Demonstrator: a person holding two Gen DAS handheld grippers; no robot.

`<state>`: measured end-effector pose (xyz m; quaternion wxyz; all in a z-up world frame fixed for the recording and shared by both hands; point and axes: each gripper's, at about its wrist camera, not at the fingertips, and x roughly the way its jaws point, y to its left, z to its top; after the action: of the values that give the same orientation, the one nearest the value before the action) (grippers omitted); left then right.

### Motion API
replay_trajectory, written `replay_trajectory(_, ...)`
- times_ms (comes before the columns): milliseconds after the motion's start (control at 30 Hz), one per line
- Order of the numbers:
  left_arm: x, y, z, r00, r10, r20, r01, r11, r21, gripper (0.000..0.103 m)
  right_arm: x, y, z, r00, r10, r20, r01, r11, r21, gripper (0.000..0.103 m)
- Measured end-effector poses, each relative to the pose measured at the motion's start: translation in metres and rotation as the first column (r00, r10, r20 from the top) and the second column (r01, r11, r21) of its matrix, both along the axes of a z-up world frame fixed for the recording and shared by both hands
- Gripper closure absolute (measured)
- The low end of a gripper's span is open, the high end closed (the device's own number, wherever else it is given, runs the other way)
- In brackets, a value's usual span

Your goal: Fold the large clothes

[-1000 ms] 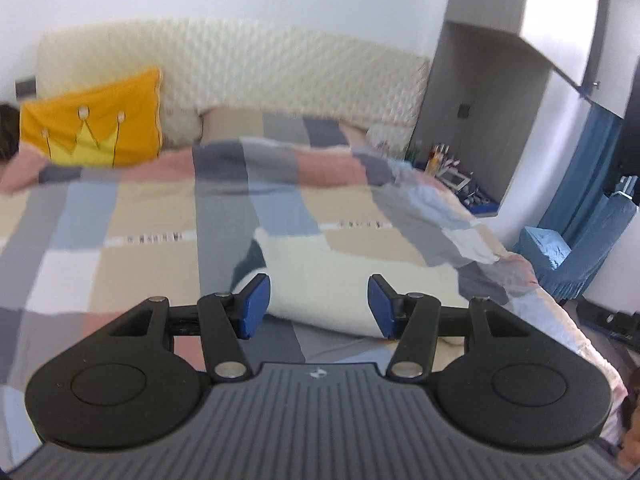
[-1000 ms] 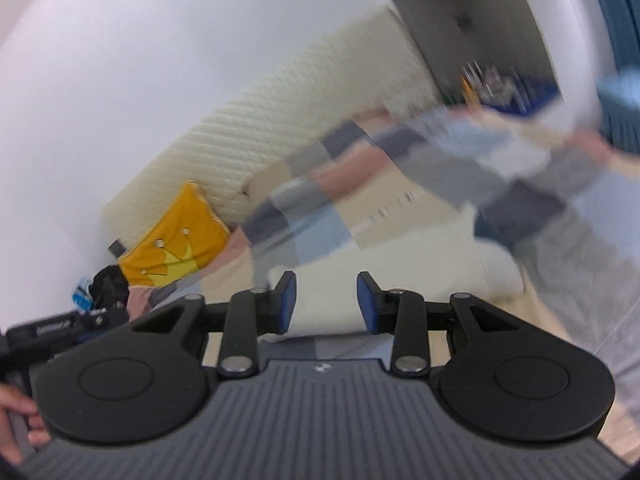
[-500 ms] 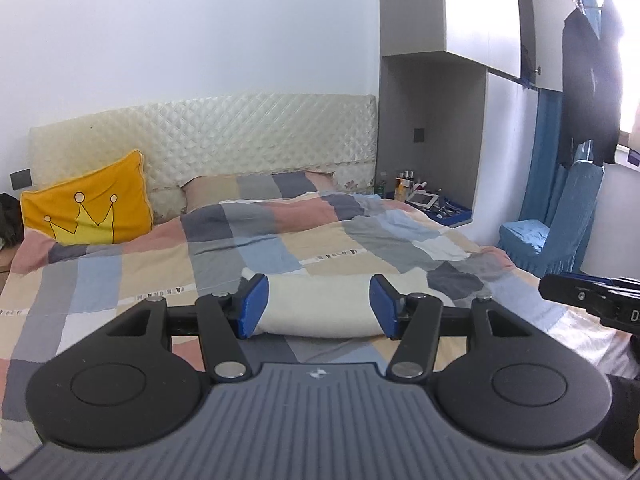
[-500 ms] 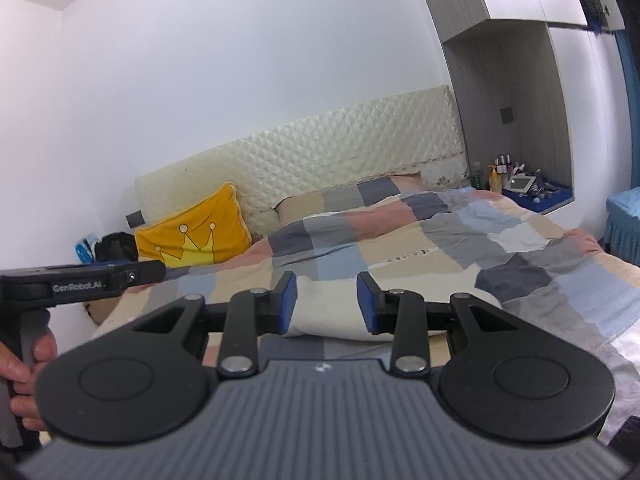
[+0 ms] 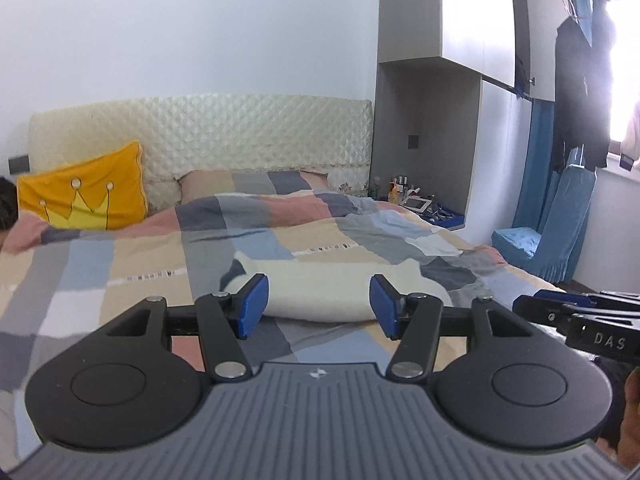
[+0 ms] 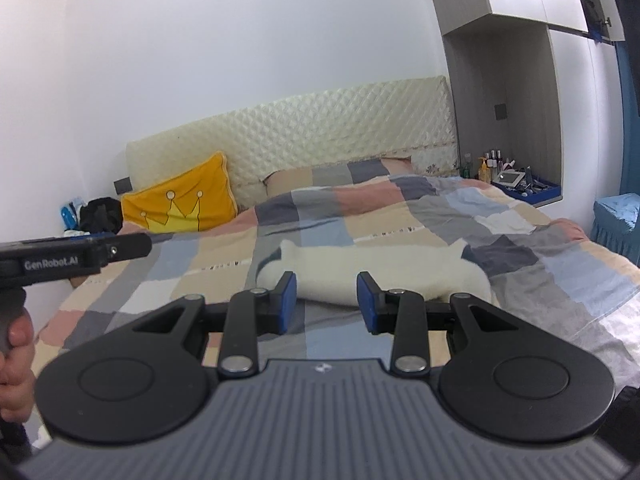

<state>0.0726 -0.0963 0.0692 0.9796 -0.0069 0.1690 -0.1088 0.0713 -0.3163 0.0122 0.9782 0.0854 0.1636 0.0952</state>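
a folded cream garment [image 5: 320,294] lies as a thick bundle across the middle of the bed, on top of a patchwork quilt [image 5: 120,264] in grey, peach, blue and beige squares. the left gripper [image 5: 319,304] is held short of it above the near part of the quilt, its blue pads spread wide with nothing between them. the right gripper [image 6: 326,302] is likewise back from the bundle, its pads parted by a narrower gap and also holding nothing. in the left view the right gripper's black body pokes in from the right edge; in the right view the left gripper's body shows at the left edge with a hand [image 6: 14,364] wrapped around its handle. a yellow pillow [image 5: 86,196] with a crown on it leans against the quilted cream headboard [image 5: 240,132]. a niche beside the bed holds small bottles [image 6: 490,164].
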Motion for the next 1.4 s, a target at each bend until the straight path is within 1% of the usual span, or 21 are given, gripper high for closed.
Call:
replay_trajectory(100,0.008,0.004,-0.015,1.000,0.012,-0.013,-0.012,1.000,-0.008,0.041,0.002,0.003,-0.010,1.000,-0.010,-0.009,0.010,1.000,0.001,0.066)
replay_trajectory(233,0.017,0.007,-0.033,0.999,0.025,-0.028,-0.025,1.000,0.019,0.041,0.004,0.006,-0.021,0.999,-0.026,-0.036,0.026,1.000,-0.003,0.065)
replay_trajectory(367,0.024,0.015,-0.045,0.998,0.027,-0.052,-0.028,1.000,-0.002,0.041,0.006,0.007,-0.029,0.998,-0.047,-0.050,0.046,0.999,-0.017,0.065)
replay_trajectory(467,0.025,0.016,-0.051,0.998,0.024,-0.053,-0.023,1.000,0.011,0.041,0.007,0.009,-0.038,0.996,-0.054,-0.074,0.053,0.998,-0.019,0.065)
replay_trajectory(633,0.022,0.017,-0.057,0.998,0.010,-0.056,-0.010,1.000,-0.003,0.040,0.005,0.010,-0.049,0.993,-0.070,-0.097,0.068,0.997,-0.020,0.065)
replay_trajectory(733,0.020,0.015,-0.060,0.998,0.013,-0.054,-0.012,1.000,0.007,0.039,0.006,0.009,-0.052,0.991,-0.072,-0.111,0.070,0.997,-0.020,0.065)
replay_trajectory(867,0.019,0.017,-0.063,0.998,0.013,-0.060,-0.013,1.000,0.003,0.039,0.005,0.012,-0.053,0.992,-0.075,-0.104,0.072,0.997,-0.035,0.065)
replay_trajectory(1000,0.017,0.020,-0.066,0.998,0.017,-0.066,-0.017,1.000,-0.002,0.038,0.007,0.014,-0.052,0.993,-0.055,-0.108,0.052,0.998,-0.026,0.065)
replay_trajectory(1100,0.015,0.021,-0.065,0.997,0.026,-0.067,-0.026,1.000,-0.008,0.037,0.007,0.016,-0.051,0.994,-0.050,-0.101,0.047,0.998,-0.037,0.065)
replay_trajectory(1167,0.014,0.022,-0.065,0.998,0.030,-0.063,-0.031,0.999,-0.009,0.035,0.007,0.016,-0.050,0.994,-0.044,-0.104,0.040,0.999,-0.033,0.065)
replay_trajectory(1300,0.012,0.022,-0.065,0.997,0.032,-0.067,-0.033,0.999,-0.017,0.021,0.004,0.017,-0.048,0.994,-0.054,-0.091,0.049,0.997,-0.058,0.065)
replay_trajectory(1367,0.013,0.024,-0.065,0.997,0.030,-0.073,-0.031,0.999,-0.018,0.019,0.003,0.016,-0.047,0.994,-0.068,-0.088,0.062,0.996,-0.064,0.065)
replay_trajectory(1400,0.013,0.024,-0.065,0.997,0.027,-0.079,-0.029,0.999,-0.020,0.014,0.003,0.014,-0.047,0.994,-0.068,-0.091,0.063,0.996,-0.056,0.066)
